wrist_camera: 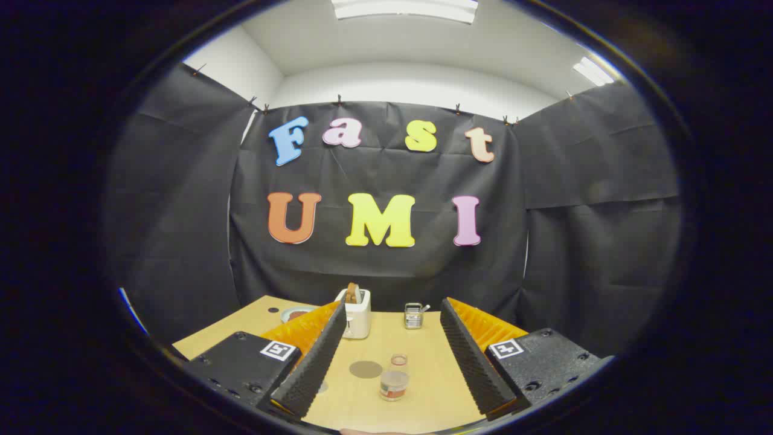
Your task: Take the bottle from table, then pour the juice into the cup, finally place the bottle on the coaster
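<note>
Standing upright on the wooden table [423, 362], the small clear bottle [395, 379] lies between the spread fingers of the gripper [392, 311], touching neither. Reddish juice fills its lower body; neck points up, long axis vertical. Just beside it lies a round grey coaster [366, 369]; beyond, a white toaster [355, 314].

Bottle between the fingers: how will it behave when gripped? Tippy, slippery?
The bottle looks squat and wide below a narrow neck, so it probably stands steady. Its clear, smooth wall may be slippery. Juice fills only the lower part, so it is likely light, with liquid sloshing when tilted. The gripper is open around it, not touching.
</note>
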